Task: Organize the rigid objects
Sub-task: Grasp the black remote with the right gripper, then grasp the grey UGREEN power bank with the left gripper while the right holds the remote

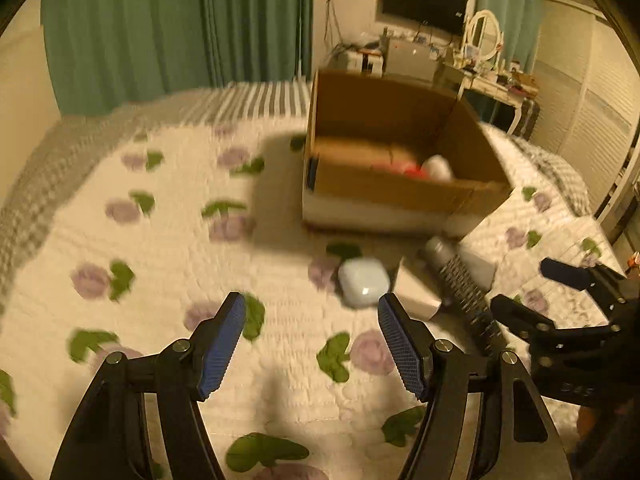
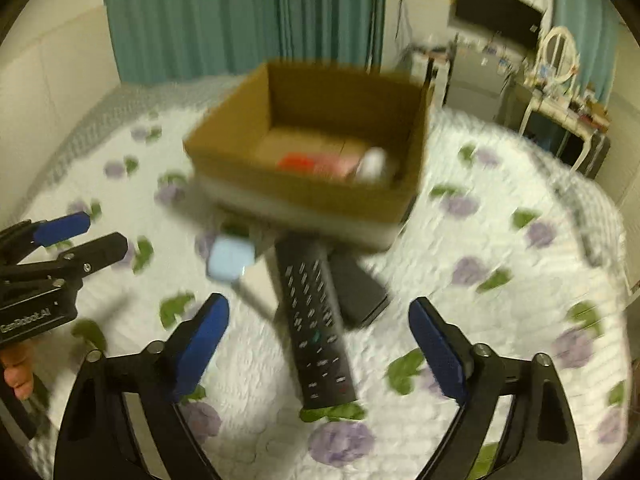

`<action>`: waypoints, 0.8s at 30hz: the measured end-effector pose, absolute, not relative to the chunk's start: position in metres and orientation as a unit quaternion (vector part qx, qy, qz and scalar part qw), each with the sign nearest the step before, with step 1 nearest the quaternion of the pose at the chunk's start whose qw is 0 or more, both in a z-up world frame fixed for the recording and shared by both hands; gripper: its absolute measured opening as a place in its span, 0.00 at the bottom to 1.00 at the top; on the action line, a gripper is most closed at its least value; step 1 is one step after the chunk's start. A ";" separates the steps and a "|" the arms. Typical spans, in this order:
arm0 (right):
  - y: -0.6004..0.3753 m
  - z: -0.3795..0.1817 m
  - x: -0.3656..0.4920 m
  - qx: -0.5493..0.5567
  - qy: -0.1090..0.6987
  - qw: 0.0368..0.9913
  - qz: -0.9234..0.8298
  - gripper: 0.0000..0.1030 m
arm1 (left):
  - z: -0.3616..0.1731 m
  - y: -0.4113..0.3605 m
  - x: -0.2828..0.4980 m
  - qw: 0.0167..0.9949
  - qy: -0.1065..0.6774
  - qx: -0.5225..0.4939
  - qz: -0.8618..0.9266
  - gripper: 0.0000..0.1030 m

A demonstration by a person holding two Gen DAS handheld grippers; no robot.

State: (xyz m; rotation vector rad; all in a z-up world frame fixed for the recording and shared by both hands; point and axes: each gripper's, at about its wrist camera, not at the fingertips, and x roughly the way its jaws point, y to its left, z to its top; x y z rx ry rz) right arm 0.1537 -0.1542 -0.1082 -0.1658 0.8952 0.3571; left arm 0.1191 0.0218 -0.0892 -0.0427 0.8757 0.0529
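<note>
An open cardboard box stands on the flowered bedspread; it also shows in the right wrist view, holding a red item, a pink item and a white item. A pale blue earbud case lies in front of it, just ahead of my open, empty left gripper. A black remote lies between the fingers of my open right gripper, above the bed. The remote and case show in both views. A white flat box lies under them.
A black flat object lies beside the remote. Green curtains hang behind the bed. A dresser with an oval mirror and a wall TV stand at the far right. The other gripper shows at each view's edge.
</note>
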 end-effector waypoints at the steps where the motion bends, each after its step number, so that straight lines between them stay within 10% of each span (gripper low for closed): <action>1: -0.152 -0.117 0.158 -0.084 0.440 0.877 0.171 0.80 | -0.098 0.021 0.121 0.903 0.429 -0.014 0.028 0.69; 5: -0.142 -0.152 0.172 -0.106 0.482 0.853 0.171 0.49 | -0.120 0.023 0.125 0.897 0.441 -0.007 0.026 0.69; 24: -0.179 -0.114 0.148 -0.084 0.439 0.876 0.180 0.18 | -0.109 -0.011 0.119 0.892 0.451 -0.002 0.005 0.69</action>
